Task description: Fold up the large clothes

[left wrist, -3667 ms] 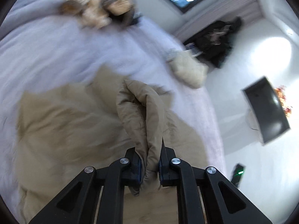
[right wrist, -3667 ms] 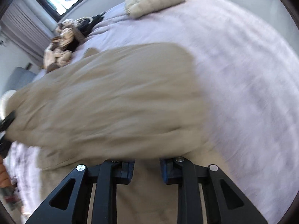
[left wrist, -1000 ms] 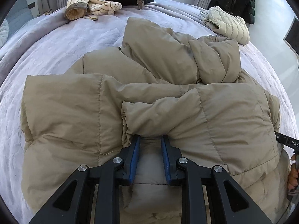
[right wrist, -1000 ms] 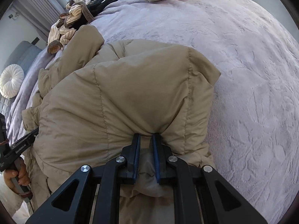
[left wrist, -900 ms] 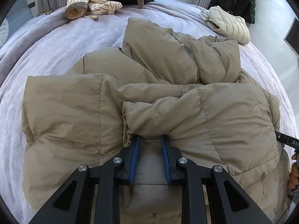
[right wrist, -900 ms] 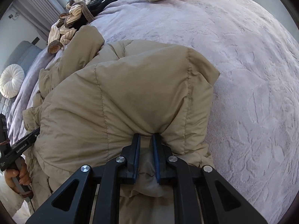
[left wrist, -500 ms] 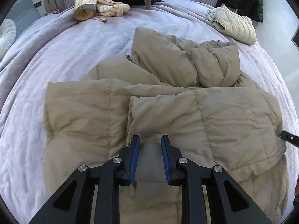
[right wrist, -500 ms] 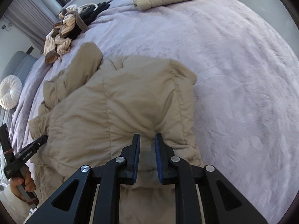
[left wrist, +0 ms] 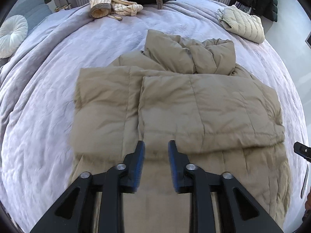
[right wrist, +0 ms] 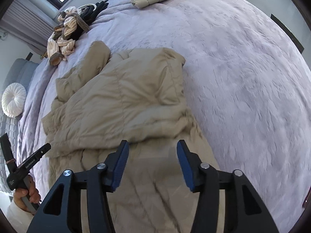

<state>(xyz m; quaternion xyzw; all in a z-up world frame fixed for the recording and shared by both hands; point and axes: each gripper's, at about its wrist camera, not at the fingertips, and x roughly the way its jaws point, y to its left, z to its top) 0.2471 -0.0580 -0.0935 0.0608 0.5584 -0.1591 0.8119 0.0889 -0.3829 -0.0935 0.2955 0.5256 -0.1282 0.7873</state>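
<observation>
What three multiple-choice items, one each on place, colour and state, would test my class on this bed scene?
1. Where does the cream quilted jacket lie?
A. far right of the bed
B. under the tan coat
C. on the floor

2. What colour are the gripper pads?
A. red
B. blue
C. white

3. How is the left gripper?
A. shut on the coat
B. open, holding nothing
C. out of view

Answers: 1 A, it sits apart from the tan puffer coat by the bed's edge; 2 B, the pads show blue; 3 B, its jaws stand apart above the coat.
</observation>
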